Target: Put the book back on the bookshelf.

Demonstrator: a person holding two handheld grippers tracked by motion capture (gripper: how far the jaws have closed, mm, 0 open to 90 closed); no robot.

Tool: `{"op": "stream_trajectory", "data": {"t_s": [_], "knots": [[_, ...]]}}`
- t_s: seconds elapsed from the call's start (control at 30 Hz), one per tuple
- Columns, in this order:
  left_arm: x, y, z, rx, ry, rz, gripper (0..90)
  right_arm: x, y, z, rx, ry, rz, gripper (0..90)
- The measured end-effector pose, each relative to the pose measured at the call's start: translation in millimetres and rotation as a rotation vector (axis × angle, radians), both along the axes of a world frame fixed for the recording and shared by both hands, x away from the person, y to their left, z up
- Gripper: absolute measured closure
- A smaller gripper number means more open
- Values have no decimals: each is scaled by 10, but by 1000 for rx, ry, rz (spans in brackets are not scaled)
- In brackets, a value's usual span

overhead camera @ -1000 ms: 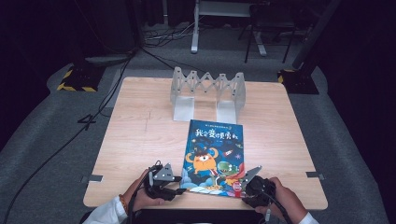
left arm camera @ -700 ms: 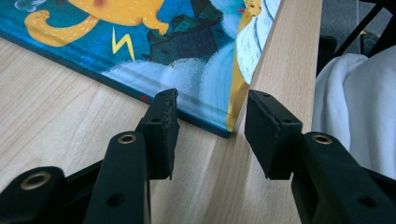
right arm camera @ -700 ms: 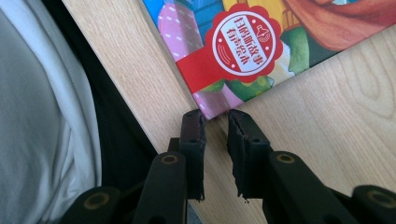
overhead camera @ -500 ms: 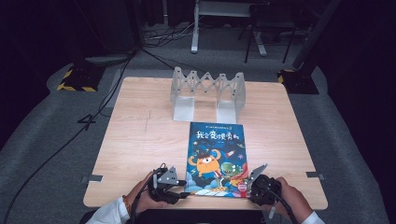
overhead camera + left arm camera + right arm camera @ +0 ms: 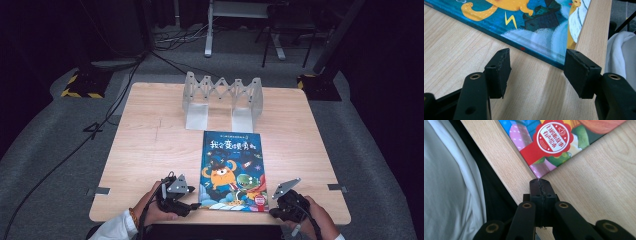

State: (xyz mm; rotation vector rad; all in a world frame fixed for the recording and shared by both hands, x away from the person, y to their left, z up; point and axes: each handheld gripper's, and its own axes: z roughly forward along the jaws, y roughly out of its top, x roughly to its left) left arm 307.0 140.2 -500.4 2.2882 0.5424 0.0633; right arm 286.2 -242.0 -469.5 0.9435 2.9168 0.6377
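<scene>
Because the picture book lies flat with its bottom edge near the table front, both grippers can work its near corners. The left gripper hangs wide open and empty just short of one corner, seemingly lined up to straddle it. The right gripper, jaws pressed together on nothing, points its tip at the other, likely to nudge or pry.

Bright tabletop, dark surroundings, soft focus

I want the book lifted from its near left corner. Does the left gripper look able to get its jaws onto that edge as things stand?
Probably yes. The left gripper is open, facing the book edge with bare table between. The book lies flat, though.
</scene>
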Motion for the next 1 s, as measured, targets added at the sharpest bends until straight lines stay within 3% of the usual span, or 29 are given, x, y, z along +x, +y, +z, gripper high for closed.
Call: {"op": "stream_trajectory", "data": {"t_s": [0.13, 0.3, 0.37, 0.43, 0.47, 0.5, 0.63, 0.83, 1.0], "knots": [[2, 2, -2, -1, -3, -5, 387, -32, -26, -20, 35, -28, -11, 900], [2, 4, -4, 0, -5, -8, 387, -45, -68, 1, -3, -11, -1, 900], [10, -1, -5, -6, -2, -11, 383, -19, -56, 21, -41, 18, 14, 900], [5, -18, -7, -4, -5, -11, 373, 52, 27, 53, -128, 59, 60, 900], [5, -18, -7, -4, -5, -11, 372, 52, 27, 53, -128, 59, 60, 900], [0, -23, -7, -3, -7, -11, 371, 83, 114, 76, -200, 86, 87, 900], [0, -23, -10, -6, -9, -14, 371, 165, 199, 85, -259, 118, 120, 900], [-1, -21, -12, -7, -9, -17, 372, 165, 232, 80, -222, 100, 107, 900], [3, -26, -10, -7, -7, -19, 373, 148, 227, 80, -220, 101, 108, 900]]}}
